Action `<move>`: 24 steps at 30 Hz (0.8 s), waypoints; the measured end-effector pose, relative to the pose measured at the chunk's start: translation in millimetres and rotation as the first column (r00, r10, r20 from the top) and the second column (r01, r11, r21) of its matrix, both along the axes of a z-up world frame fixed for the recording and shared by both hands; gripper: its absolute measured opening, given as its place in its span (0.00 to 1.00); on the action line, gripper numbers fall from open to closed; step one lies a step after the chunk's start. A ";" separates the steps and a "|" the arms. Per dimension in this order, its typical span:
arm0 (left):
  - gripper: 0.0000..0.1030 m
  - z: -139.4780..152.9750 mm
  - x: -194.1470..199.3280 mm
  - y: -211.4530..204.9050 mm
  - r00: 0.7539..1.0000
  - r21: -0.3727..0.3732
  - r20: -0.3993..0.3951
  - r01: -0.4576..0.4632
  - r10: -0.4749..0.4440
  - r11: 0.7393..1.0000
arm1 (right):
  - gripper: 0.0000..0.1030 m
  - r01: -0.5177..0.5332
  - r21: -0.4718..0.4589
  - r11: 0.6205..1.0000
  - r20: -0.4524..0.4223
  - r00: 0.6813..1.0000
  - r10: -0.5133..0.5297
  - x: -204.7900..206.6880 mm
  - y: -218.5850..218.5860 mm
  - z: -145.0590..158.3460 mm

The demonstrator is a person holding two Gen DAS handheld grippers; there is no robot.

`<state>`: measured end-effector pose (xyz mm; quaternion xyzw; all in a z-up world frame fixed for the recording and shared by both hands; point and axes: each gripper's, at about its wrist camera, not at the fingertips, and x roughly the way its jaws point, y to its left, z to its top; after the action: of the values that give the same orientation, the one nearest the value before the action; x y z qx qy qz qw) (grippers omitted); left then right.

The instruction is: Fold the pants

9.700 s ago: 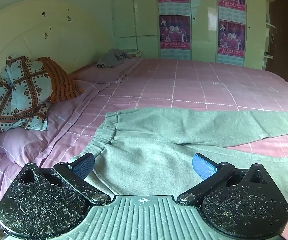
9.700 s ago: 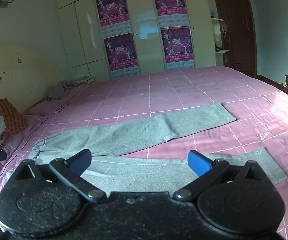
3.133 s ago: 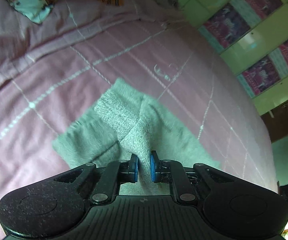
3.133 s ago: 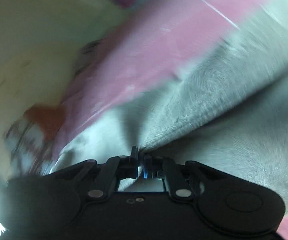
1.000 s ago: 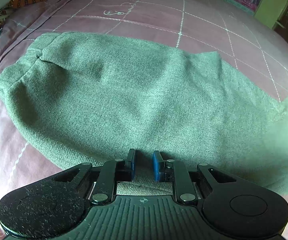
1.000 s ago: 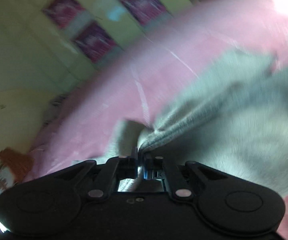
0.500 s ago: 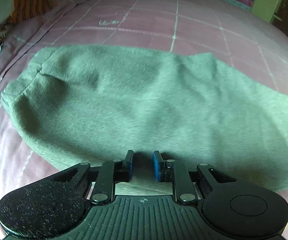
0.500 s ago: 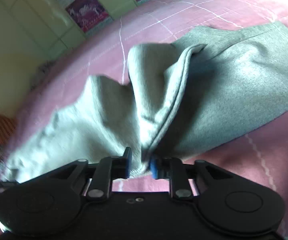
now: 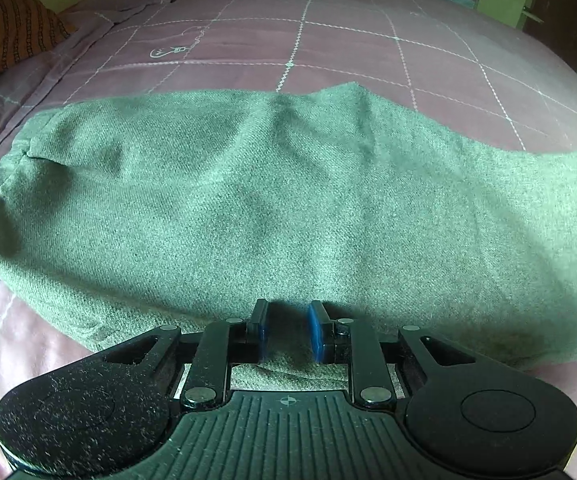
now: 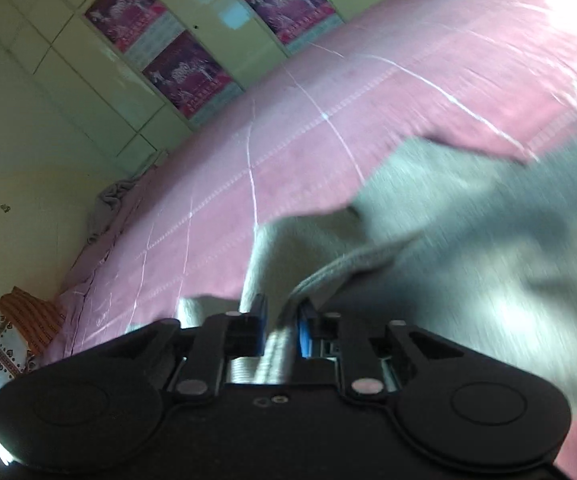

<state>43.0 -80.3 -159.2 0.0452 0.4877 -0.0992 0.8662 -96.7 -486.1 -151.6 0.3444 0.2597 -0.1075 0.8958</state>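
between the blue pads of the left gripper (image 9: pixel 287 332), a narrow gap is showing as its jaws are opening, and the near edge of the pants (image 9: pixel 288 208) is lying in that gap without the pads visibly pressing on it. the gripper's body is looking like matte black plastic, speckled with pale lint, with a ribbed grey plate at its middle and round silver pins on the linkages. beyond it the pants are spreading wide across the view as a long, doubled-over slab of grey-green, coarse, woven-looking cloth, softly rumpled, with a seamed waistband end at the left and a straight cut end at the right. they are resting flat on the pink bedspread (image 9: pixel 348 48), which is crossed by white stitched grid lines. at the far left an orange striped pillow (image 9: pixel 20 36) is leaning. in the right wrist view, which is blurring, the right gripper (image 10: pixel 282 326) is closing its jaws, and a ridged, bunched hem of the pants (image 10: pixel 488 248) is running between the blue pads, which are pressing on it. from there the cloth is rising and fanning out to the right over the bedspread. behind, glossy cream wardrobe doors (image 10: pixel 68 92) are carrying purple posters (image 10: pixel 184 72).
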 end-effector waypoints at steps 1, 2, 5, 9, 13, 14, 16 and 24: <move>0.22 0.0 0.7 0.0 1.000 -0.001 -0.002 -0.004 0.004 1.000 | 0.17 0.012 -0.010 1.000 -0.009 1.000 -0.012 8.8 -3.7 -0.1; 0.22 -0.1 0.7 -0.2 1.000 -0.002 -0.003 -0.009 0.009 1.000 | 0.25 0.033 -0.015 0.999 -0.026 0.999 -0.033 16.2 -9.4 -0.9; 0.22 -0.8 -0.3 -1.8 1.000 0.005 0.001 -0.012 0.012 1.000 | 0.29 0.109 0.043 0.993 -0.086 0.991 -0.105 35.7 -35.5 -13.3; 0.22 -1.7 -1.0 -2.1 1.000 0.011 0.004 -0.011 0.011 1.000 | 0.07 0.177 0.076 0.981 -0.137 0.977 -0.165 43.6 -55.2 -23.4; 0.22 -2.3 -0.1 -0.9 1.000 0.011 0.006 -0.001 0.000 1.000 | 0.06 0.189 -0.169 0.967 0.108 0.979 -0.172 6.4 -29.8 35.6; 0.22 -2.7 0.6 -0.8 1.000 0.010 0.006 0.002 -0.002 1.000 | 0.06 0.189 -0.233 0.954 0.161 0.975 -0.154 -8.2 -20.6 50.9; 0.23 -3.2 1.2 0.3 1.000 0.006 0.006 0.003 -0.003 1.000 | 0.06 0.156 -0.348 0.924 0.209 0.974 -0.085 -36.3 -2.8 71.0; 0.23 -4.1 0.1 -0.6 1.000 0.024 0.022 0.018 -0.018 1.000 | 0.07 0.155 -0.200 0.967 -0.146 0.972 -0.186 -110.5 -21.7 -26.8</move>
<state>43.2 -80.8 -163.3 0.0610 0.4789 -0.1006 0.8700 -207.2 -507.9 -178.4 0.2699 0.2904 -0.2363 0.8871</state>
